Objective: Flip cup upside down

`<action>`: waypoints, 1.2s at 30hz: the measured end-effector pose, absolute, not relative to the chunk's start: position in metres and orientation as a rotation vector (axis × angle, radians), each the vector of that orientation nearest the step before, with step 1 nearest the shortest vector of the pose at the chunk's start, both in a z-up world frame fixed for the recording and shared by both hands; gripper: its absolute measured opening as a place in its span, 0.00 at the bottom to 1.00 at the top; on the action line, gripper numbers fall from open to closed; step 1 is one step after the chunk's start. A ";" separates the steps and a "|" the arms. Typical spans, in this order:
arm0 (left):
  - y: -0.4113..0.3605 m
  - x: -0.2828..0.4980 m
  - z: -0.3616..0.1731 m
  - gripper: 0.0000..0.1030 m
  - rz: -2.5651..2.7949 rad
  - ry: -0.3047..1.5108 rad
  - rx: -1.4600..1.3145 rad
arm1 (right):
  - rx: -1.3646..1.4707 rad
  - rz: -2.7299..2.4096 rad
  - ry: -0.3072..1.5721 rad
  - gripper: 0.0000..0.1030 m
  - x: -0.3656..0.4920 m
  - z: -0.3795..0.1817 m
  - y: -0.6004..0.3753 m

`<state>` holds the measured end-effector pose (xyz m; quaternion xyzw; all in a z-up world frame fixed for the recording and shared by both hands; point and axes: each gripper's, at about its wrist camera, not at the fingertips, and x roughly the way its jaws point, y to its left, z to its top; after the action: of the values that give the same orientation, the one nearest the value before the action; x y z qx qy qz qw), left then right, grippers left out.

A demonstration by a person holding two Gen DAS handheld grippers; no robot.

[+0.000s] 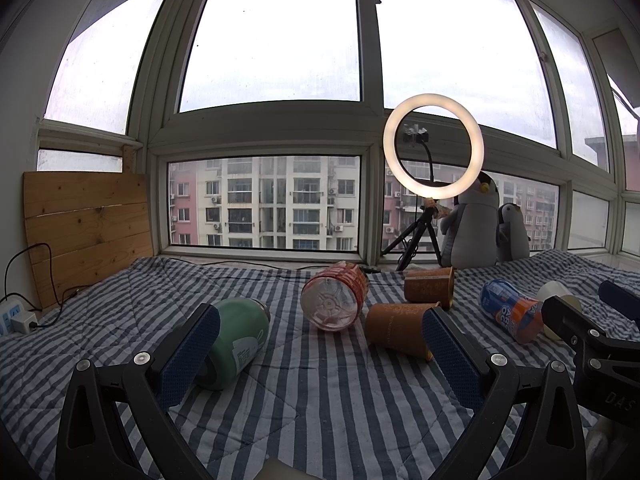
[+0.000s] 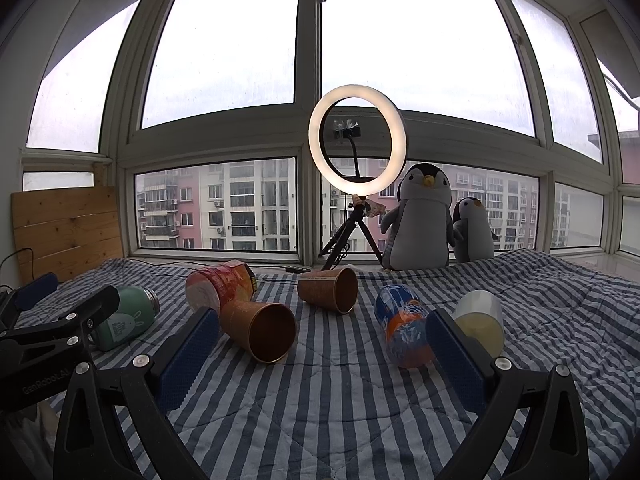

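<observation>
Hovering stage, nothing grasped yet. Left to right on the striped quilt [image 2: 340, 400]: green flask [image 2: 128, 318] on its side, pink clear bottle [image 2: 218, 284] on its side, near brown cup [image 2: 260, 330] lying with its mouth toward the right wrist camera, far brown cup [image 2: 330, 288] just behind it and also tipped over, blue-orange soda bottle [image 2: 404, 326] lying down, pale plastic cup [image 2: 480, 320] at the right end.

Left gripper [image 1: 320, 356]: jaws spread wide, empty, held low over the quilt, with the flask by its left pad and the near brown cup by its right pad. Right gripper [image 2: 322, 354]: jaws also spread, empty, with the near brown cup just ahead of its left pad and the soda bottle and pale cup at its right pad.

My read: approach step, target not committed. Which cup is meant, cannot tell; the near brown one is the closest candidate for either gripper. Next move calls for closing across the cup wall, lifting clear, rotating until the rim faces down, then setting it flat. Quilt is soft and puckered, so the rim may settle crooked.

Room: wooden board [image 1: 86, 228] leaning at left, power strip [image 1: 14, 316] beside it, big windows [image 2: 224, 40] onto apartment blocks, lit ring light [image 2: 357, 140] on a tripod, two penguin toys [image 2: 422, 220] at right.
</observation>
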<state>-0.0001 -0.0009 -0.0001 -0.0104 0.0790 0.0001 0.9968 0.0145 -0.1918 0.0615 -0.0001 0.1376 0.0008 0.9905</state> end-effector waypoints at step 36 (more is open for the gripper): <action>0.004 0.005 -0.009 1.00 0.002 0.181 -0.036 | 0.161 0.027 0.440 0.99 0.045 0.052 -0.222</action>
<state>0.0055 0.0037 -0.0086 -0.0182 0.0906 0.0012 0.9957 0.0451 -0.2221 0.0525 0.0799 0.2181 0.0133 0.9726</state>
